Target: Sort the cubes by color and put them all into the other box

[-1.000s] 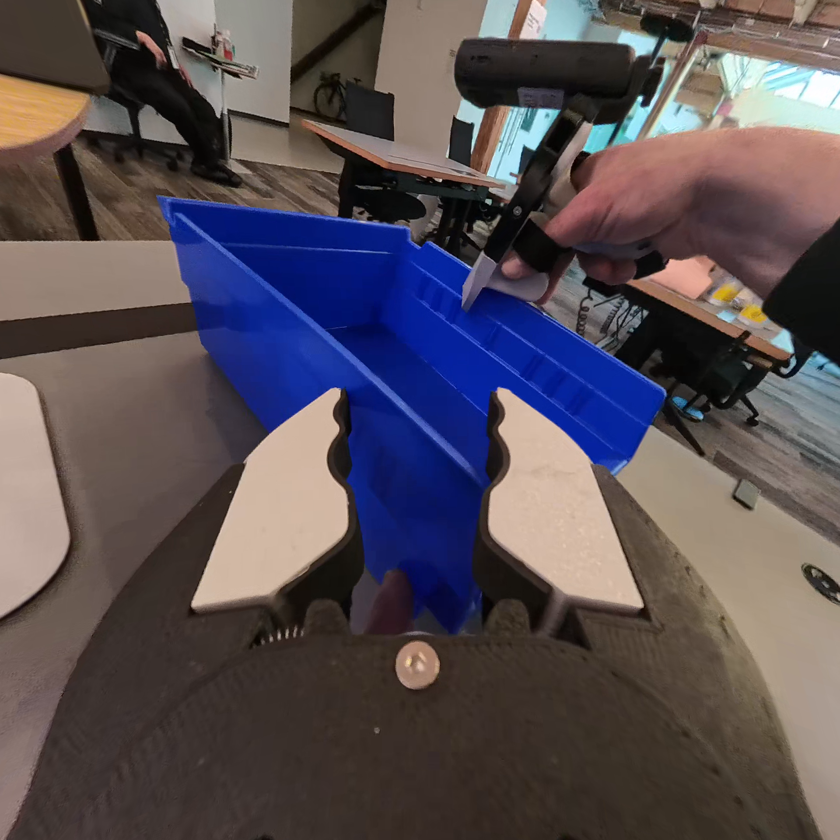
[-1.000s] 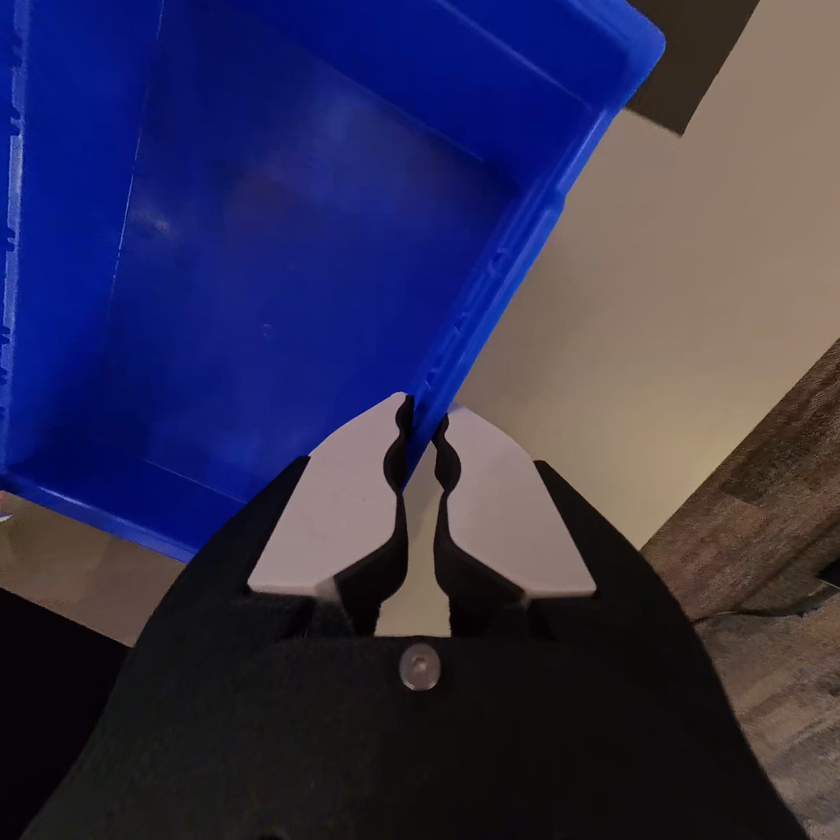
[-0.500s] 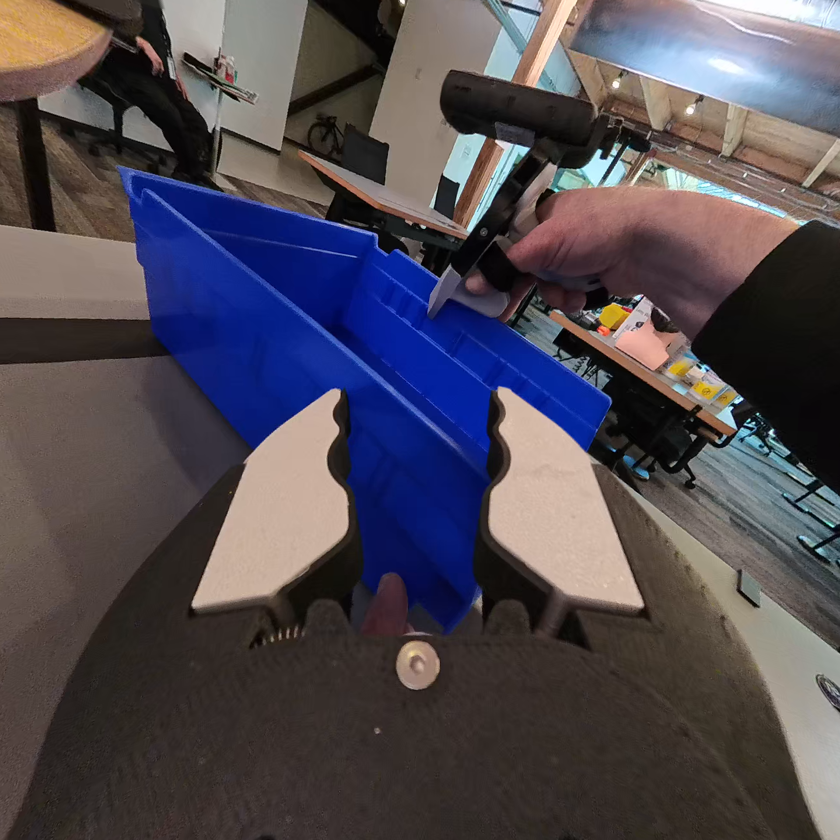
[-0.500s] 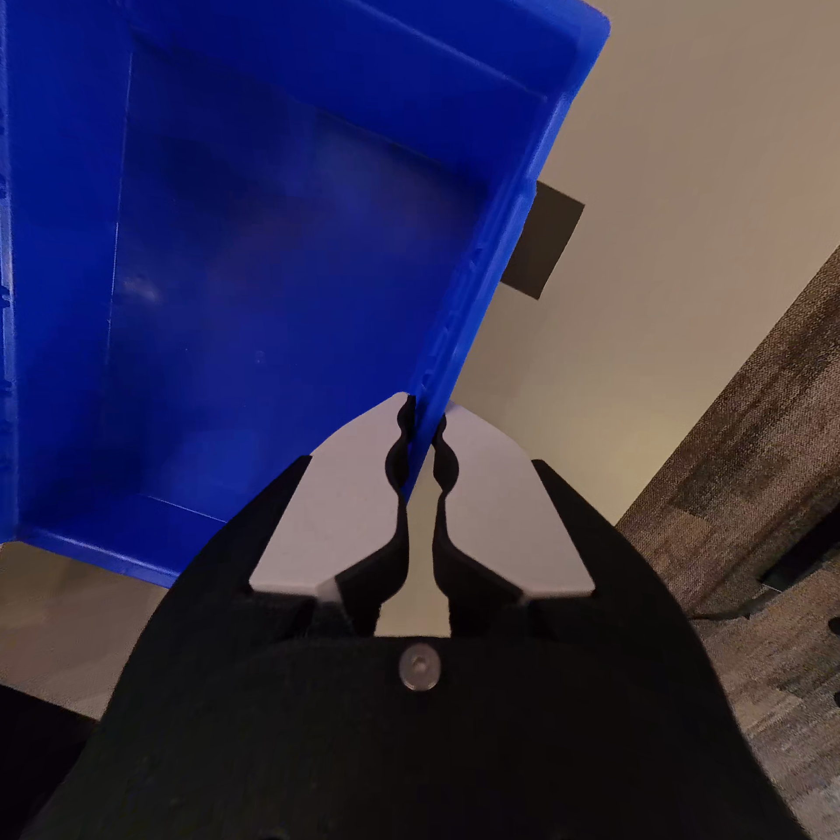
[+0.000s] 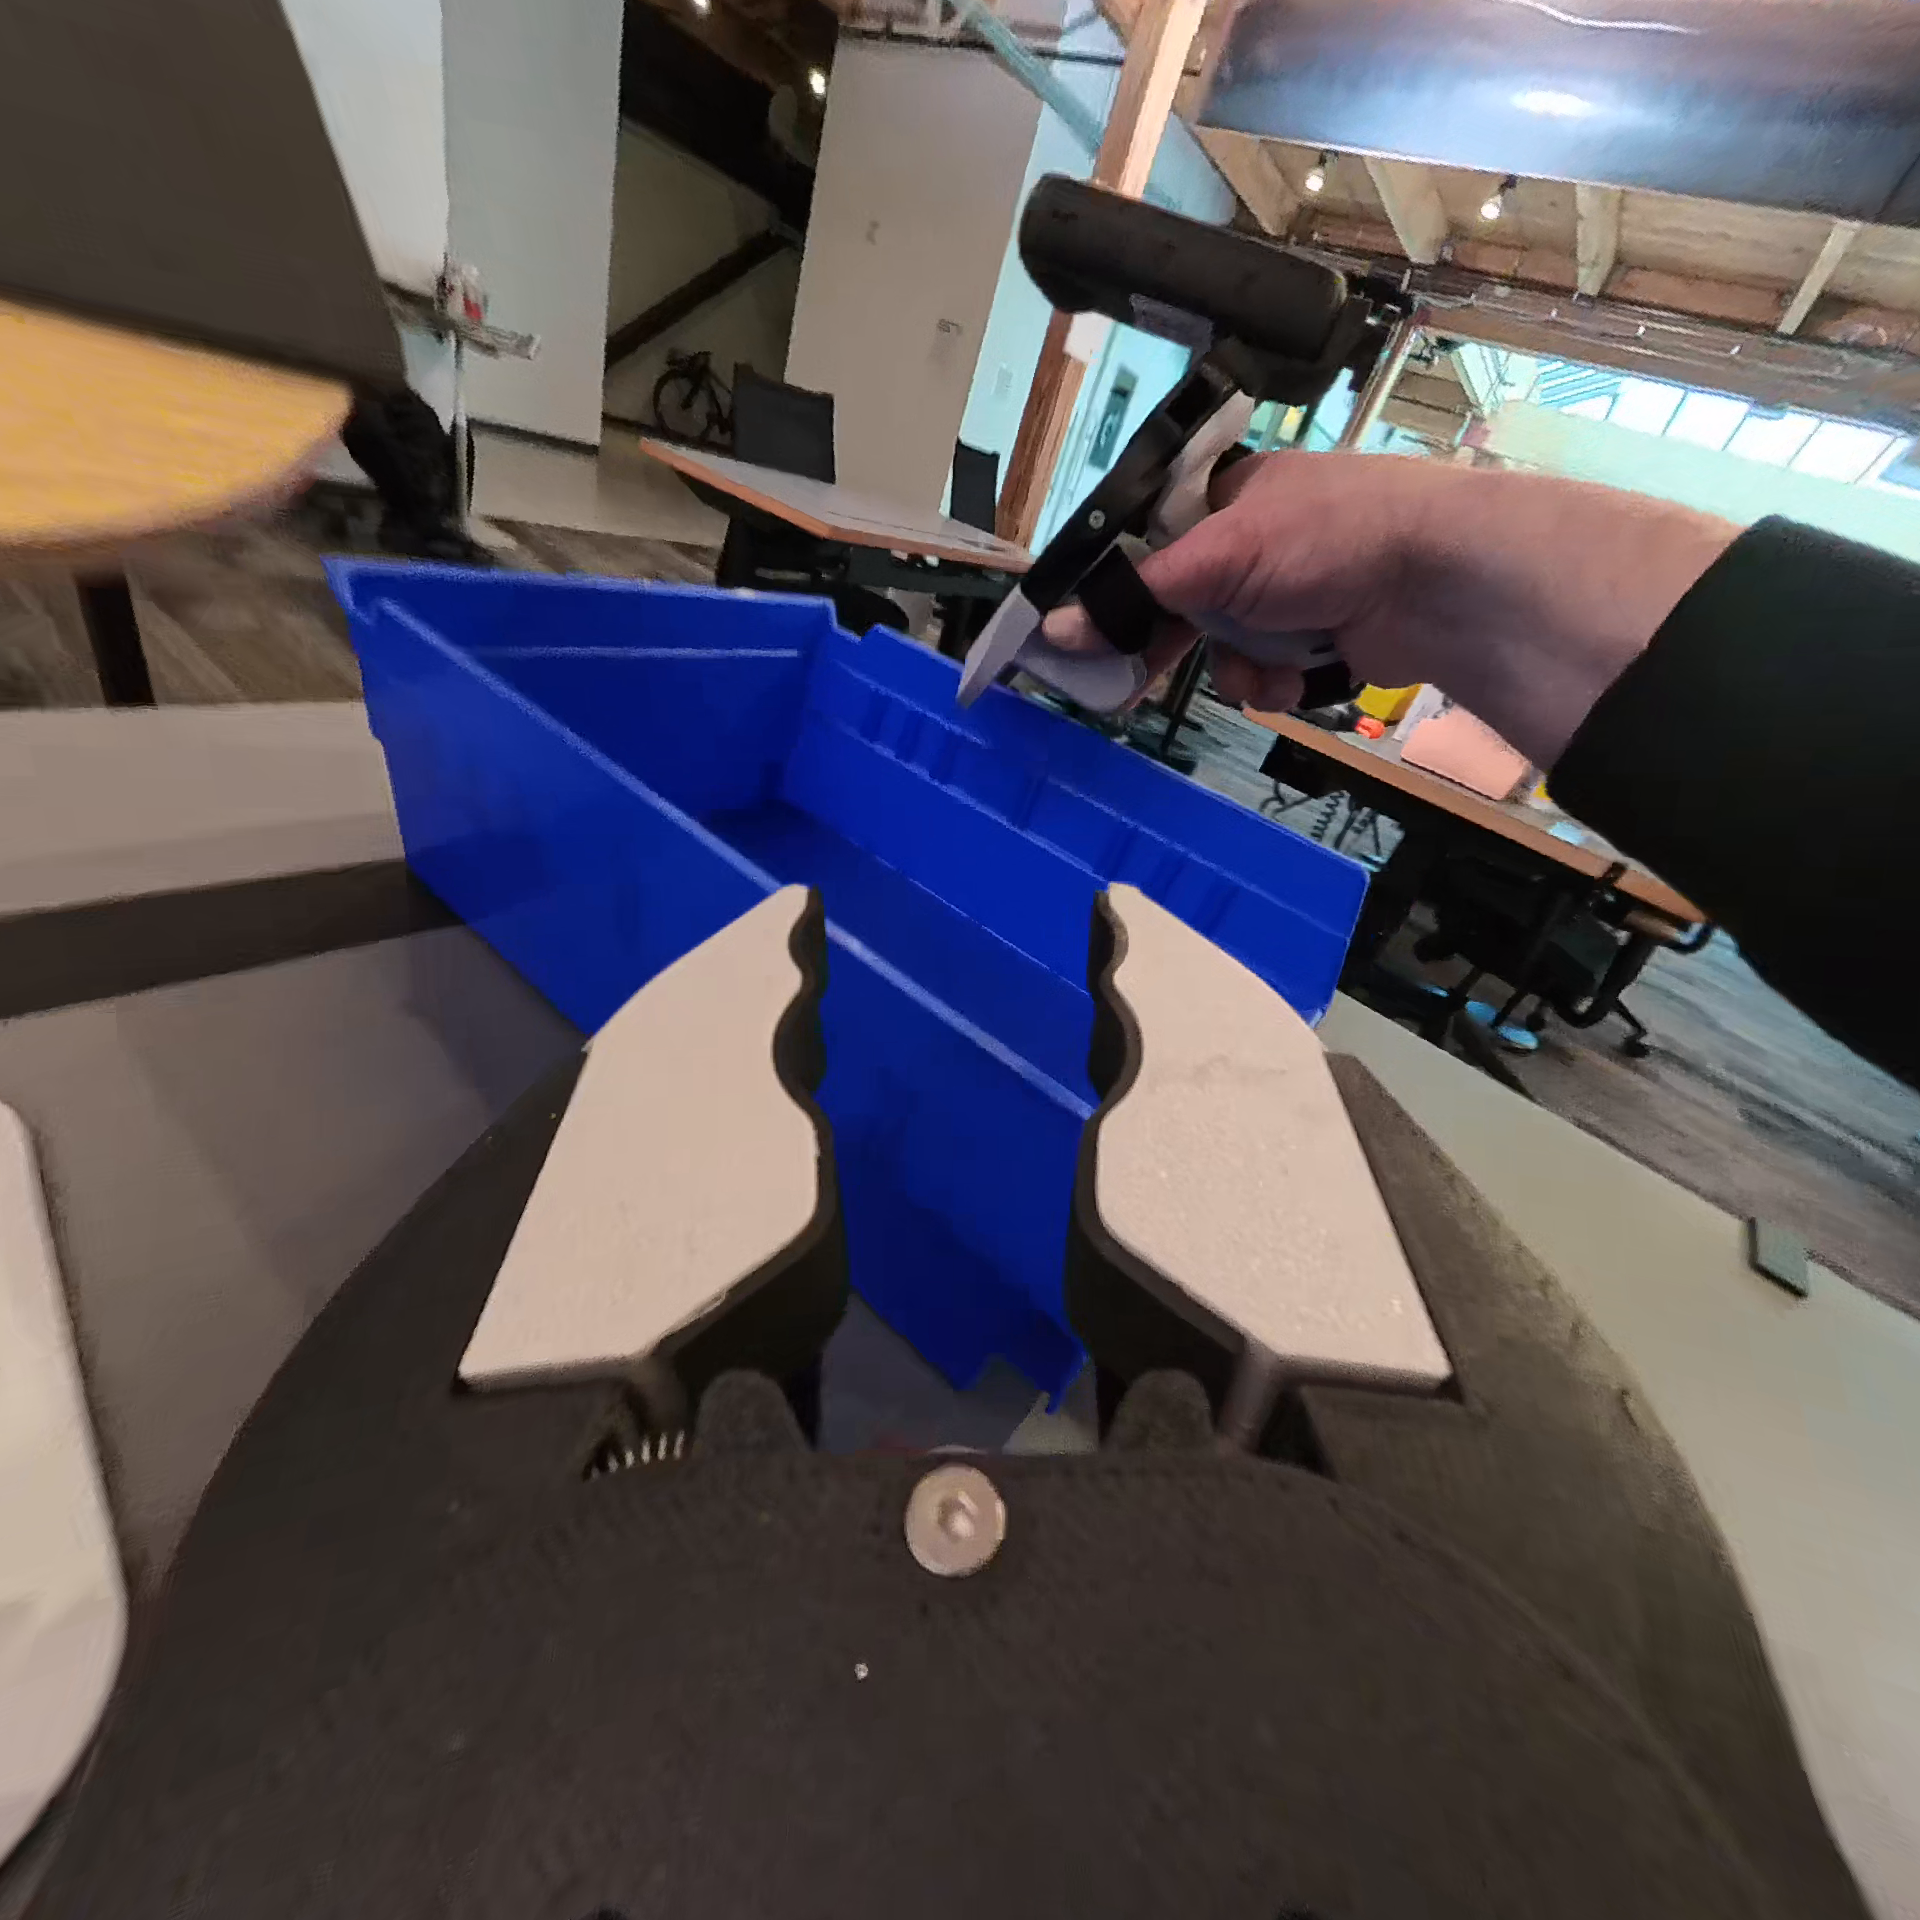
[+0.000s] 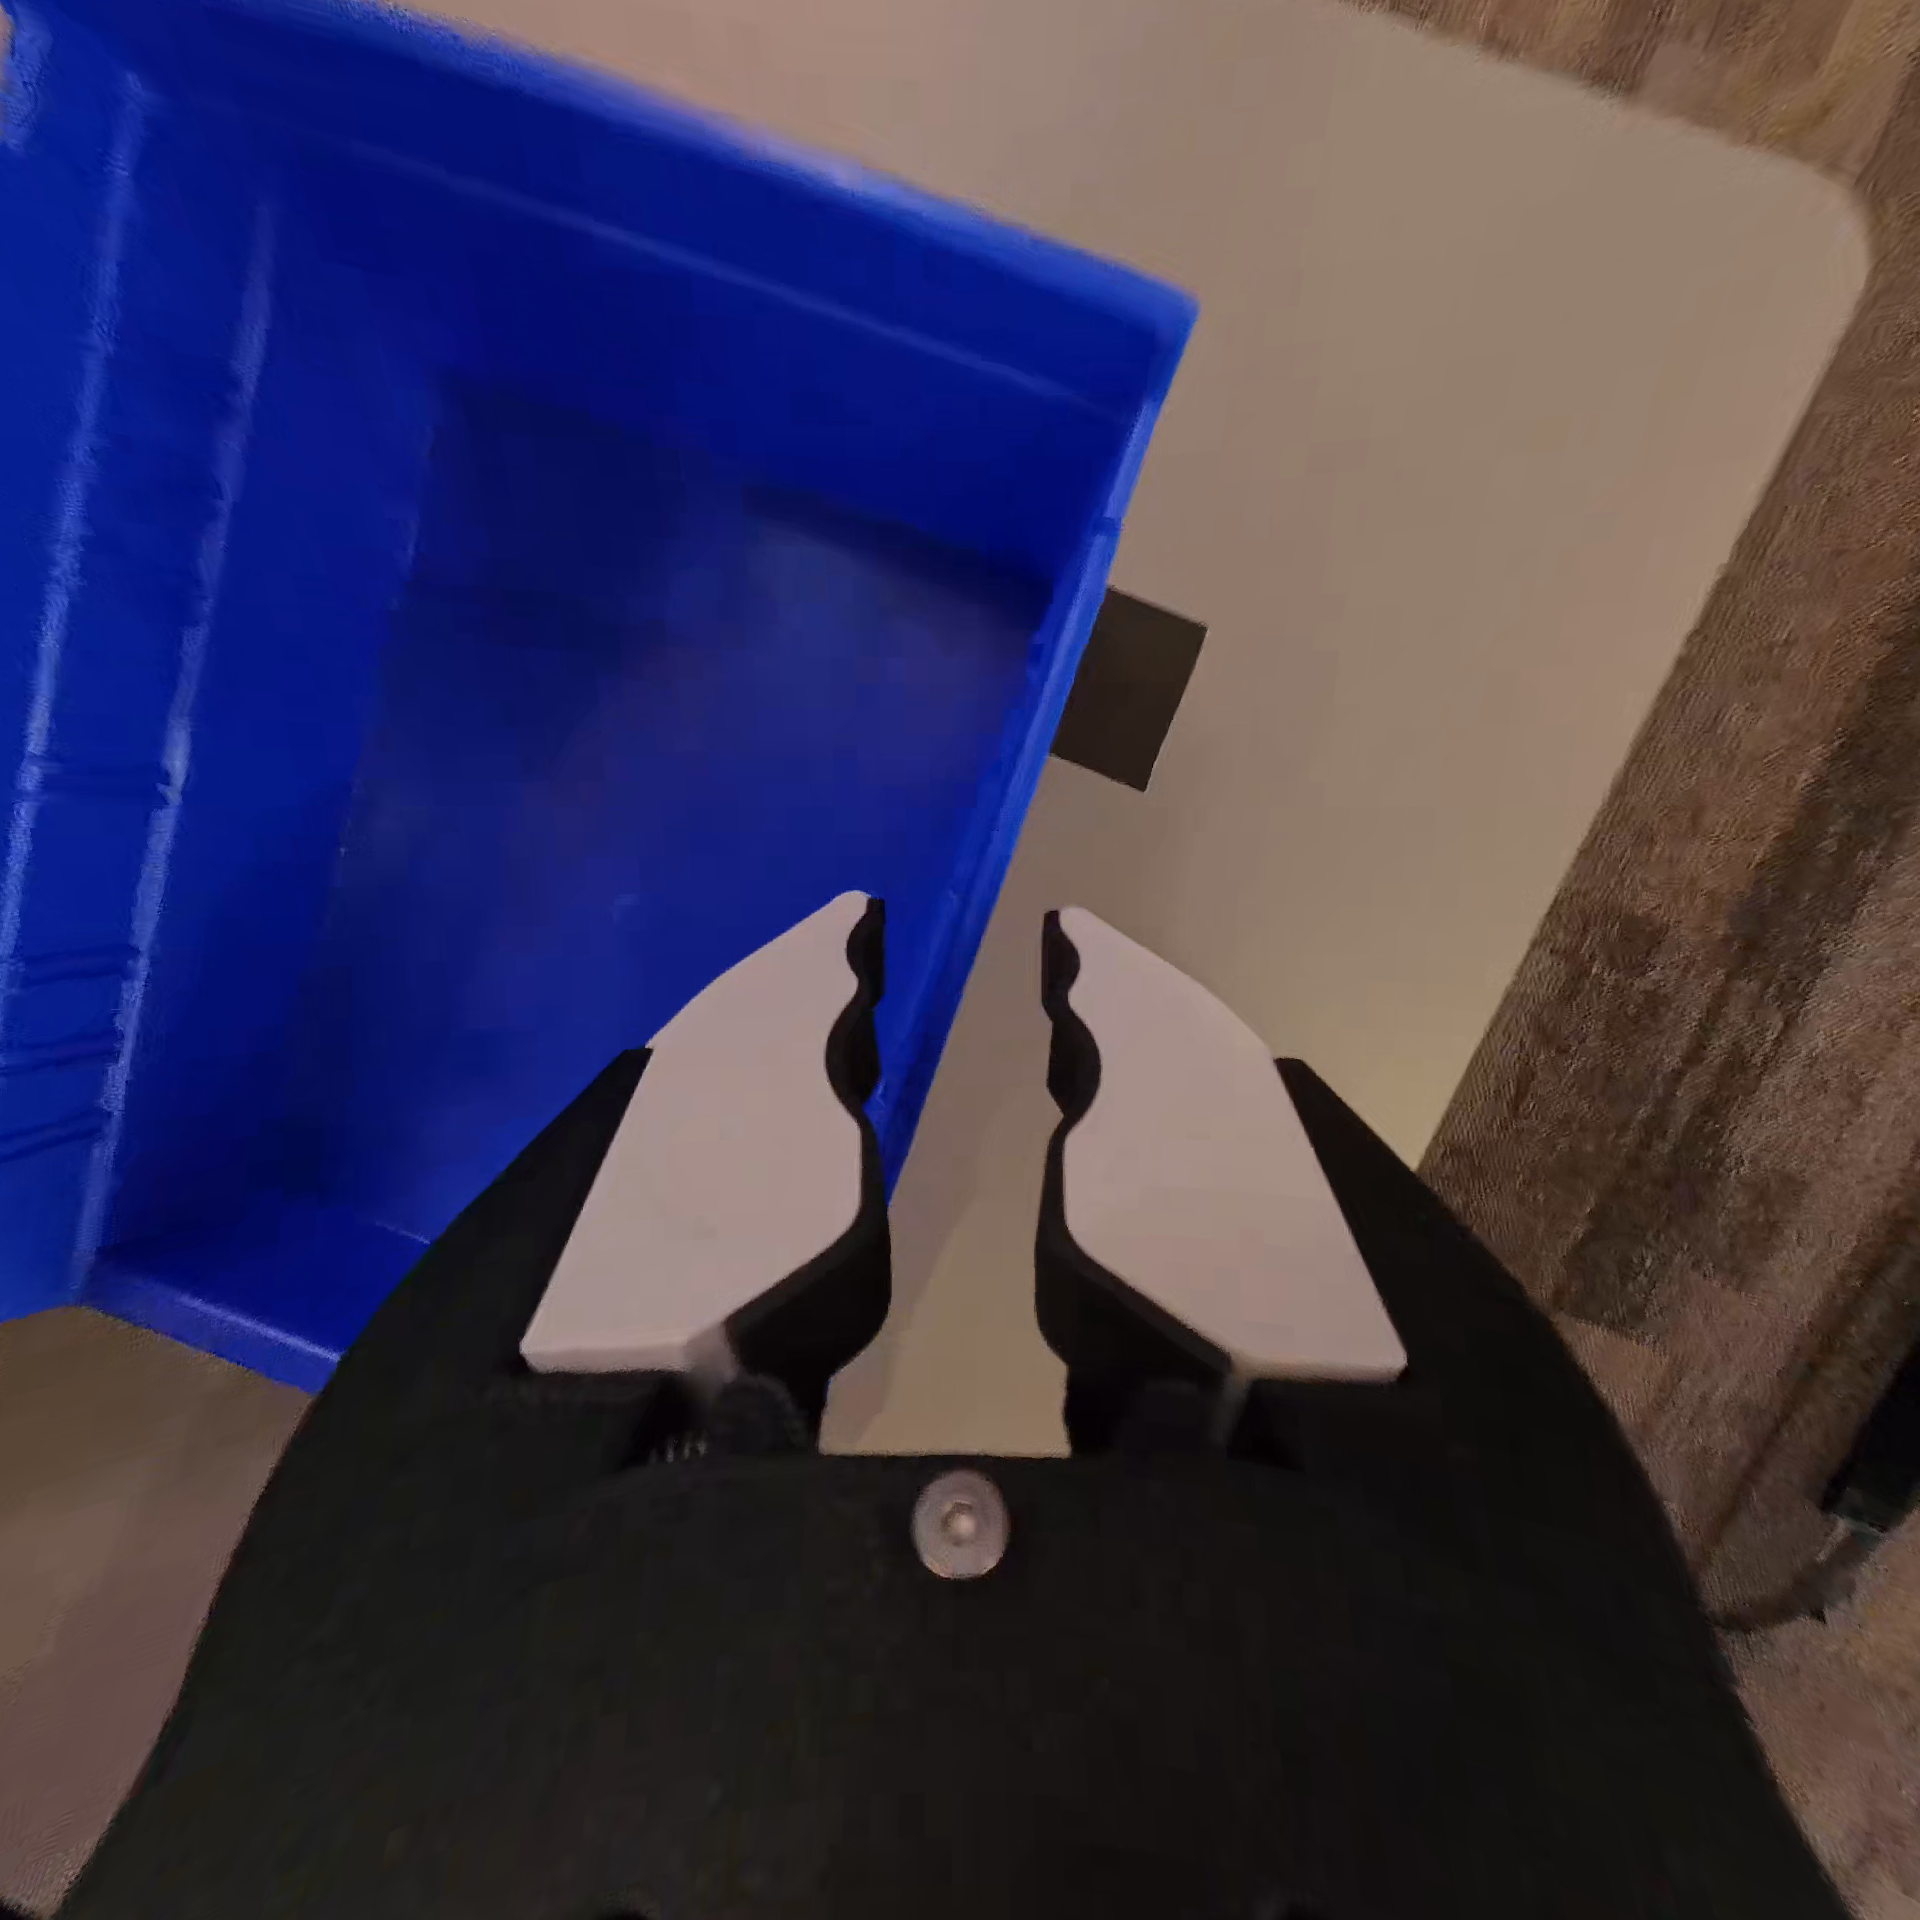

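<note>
A blue box (image 5: 623,831) stands on the table, and what I see of its inside is empty. No cubes are in view. My left gripper (image 5: 954,904) is open, its fingers on either side of the box's near corner, not pressing it. My right gripper (image 6: 961,909) is open at the box's (image 6: 727,312) long side wall; the wall's rim lies between the fingers, close to the left finger (image 6: 727,1143). In the left wrist view the right gripper (image 5: 977,686), held by a hand, has its tips at the far wall's rim.
The table (image 6: 1403,520) is beige with a black square patch (image 6: 1132,686) beside the box. Its rounded edge drops to carpet floor (image 6: 1714,935) on the right. A white rounded object (image 5: 42,1455) lies at the left. Desks and chairs stand beyond the table. Across from one pair of fingers to the other is roughly 25 centimetres.
My right gripper was shut on the box's side wall and has now opened and let it go. The box has turned slightly in both views. My left gripper stays open.
</note>
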